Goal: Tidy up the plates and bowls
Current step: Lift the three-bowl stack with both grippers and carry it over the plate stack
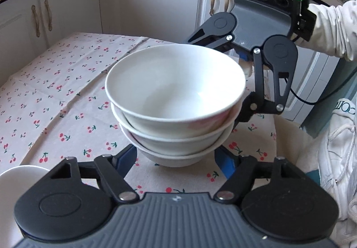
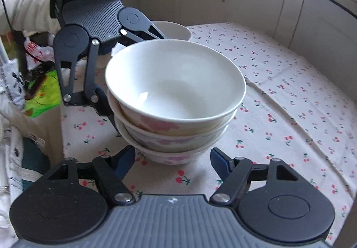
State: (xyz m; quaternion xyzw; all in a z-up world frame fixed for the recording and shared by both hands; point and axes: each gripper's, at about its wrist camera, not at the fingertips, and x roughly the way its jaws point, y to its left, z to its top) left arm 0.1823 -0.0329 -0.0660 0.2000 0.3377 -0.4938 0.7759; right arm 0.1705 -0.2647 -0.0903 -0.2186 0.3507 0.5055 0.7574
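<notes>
- Left wrist view: your left gripper [image 1: 176,159] has its blue-padded fingers [image 1: 126,157] spread wide, one on each side of the foot of the bowl stack [image 1: 176,105]; whether the pads touch the lowest bowl, you cannot tell.
- The stack is three white bowls nested one in another, standing upright on the cherry-print tablecloth [image 1: 55,91] near its front edge.
- Your right gripper [image 1: 239,82] comes in from the far right of the stack; one finger lies behind the top rim, the other beside the stack's right flank, so they stand apart.
- A white dish [image 1: 15,178] shows at the lower left, partly hidden by the gripper body.
- White cabinet doors [image 1: 145,6] stand behind the table.
- Right wrist view: your right gripper [image 2: 173,159] shows both blue pads [image 2: 221,162] well apart, flanking the bottom bowl, with a gap on the right side.
- The bowl stack [image 2: 176,100] shows pink flower prints on its outer walls.
- Your left gripper [image 2: 125,78] reaches from the far left, fingers spread, the lower one against the stack's left side.
- A separate white bowl [image 2: 176,30] stands behind the stack on the tablecloth [image 2: 290,102].
</notes>
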